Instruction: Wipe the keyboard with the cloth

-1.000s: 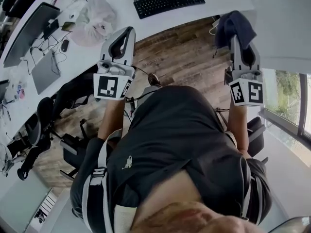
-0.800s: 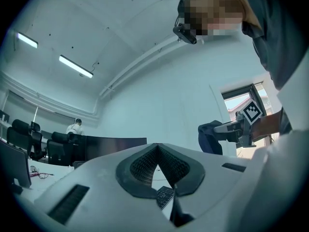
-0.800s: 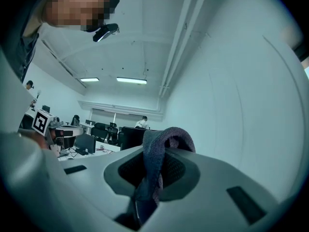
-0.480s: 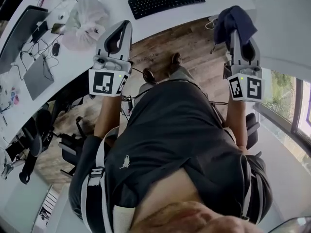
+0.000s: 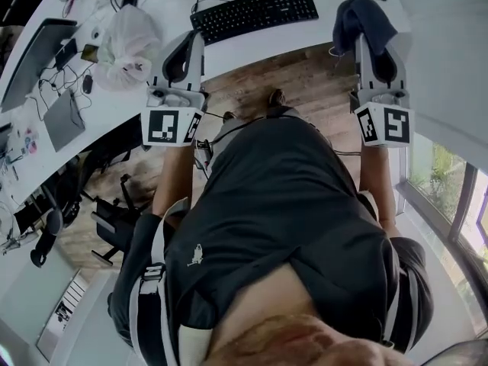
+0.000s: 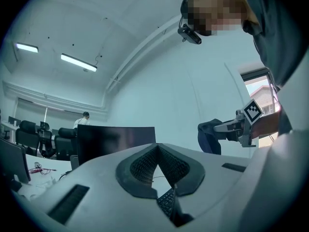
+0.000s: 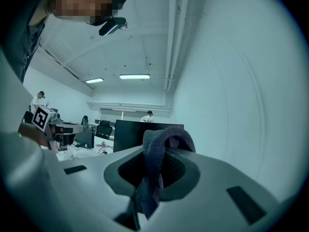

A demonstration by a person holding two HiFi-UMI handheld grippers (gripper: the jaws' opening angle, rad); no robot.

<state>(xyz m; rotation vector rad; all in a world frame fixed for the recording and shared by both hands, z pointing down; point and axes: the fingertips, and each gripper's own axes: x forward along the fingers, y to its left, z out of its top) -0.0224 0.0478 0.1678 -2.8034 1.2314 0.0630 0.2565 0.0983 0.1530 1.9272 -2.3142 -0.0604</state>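
A black keyboard (image 5: 255, 14) lies on the white desk (image 5: 252, 44) at the top of the head view. My right gripper (image 5: 364, 35) is held up at the desk's near edge, right of the keyboard, and is shut on a dark blue cloth (image 5: 364, 20). In the right gripper view the cloth (image 7: 155, 166) drapes over the tips of that gripper (image 7: 159, 148) and hangs between the jaws. My left gripper (image 5: 195, 40) hovers just before the keyboard's left end. Its jaws meet at the tips of the left gripper (image 6: 157, 148) with nothing held; keyboard keys (image 6: 167, 203) show through the gap below.
A white plastic bag (image 5: 130, 40), a laptop (image 5: 59, 117), a dark monitor (image 5: 38, 48) and cables sit on the desk's left part. Office chairs (image 5: 114, 219) stand on the wooden floor (image 5: 290, 75) below. A window (image 5: 435, 181) is at the right.
Both grippers have moved forward toward the desk, and the keyboard now sits closer to them in the head view. The cloth stays gripped in the right one.
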